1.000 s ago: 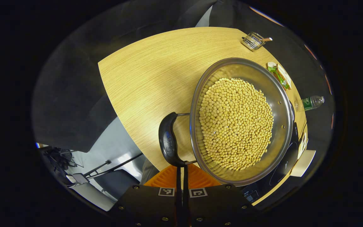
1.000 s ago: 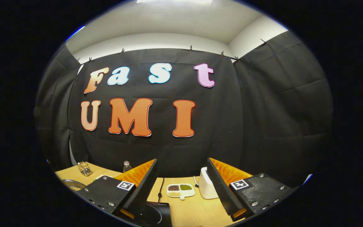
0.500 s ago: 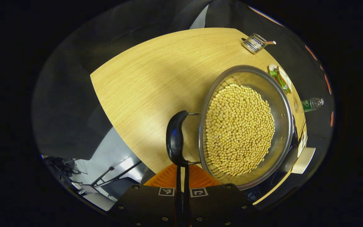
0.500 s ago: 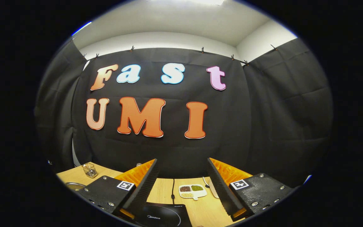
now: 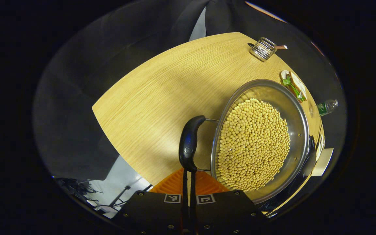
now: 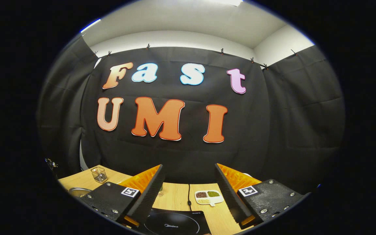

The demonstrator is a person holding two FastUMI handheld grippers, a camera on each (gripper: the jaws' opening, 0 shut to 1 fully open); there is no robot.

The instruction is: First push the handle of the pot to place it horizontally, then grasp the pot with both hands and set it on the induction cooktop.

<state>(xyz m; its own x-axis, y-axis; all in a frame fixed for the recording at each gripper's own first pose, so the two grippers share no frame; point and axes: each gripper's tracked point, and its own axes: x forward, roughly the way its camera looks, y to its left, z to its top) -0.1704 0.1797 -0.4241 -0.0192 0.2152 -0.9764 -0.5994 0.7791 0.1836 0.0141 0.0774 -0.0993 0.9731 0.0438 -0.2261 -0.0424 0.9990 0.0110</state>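
The left gripper (image 5: 188, 178) pinches the pot's handle (image 5: 188, 143), the bean-filled pot (image 5: 260, 140) just ahead; the right gripper (image 6: 188, 182) hangs spread above the cooktop (image 6: 175, 223).

Cooktop (image 5: 300, 171) mostly hidden under pot (image 5: 266, 137), bottle (image 5: 326, 107) perhaps cropped

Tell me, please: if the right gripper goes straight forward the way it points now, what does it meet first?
Probably the booth's black cloth wall. The open right gripper points level above the table; the induction cooktop and divided dish lie lower, though depth is uncertain.
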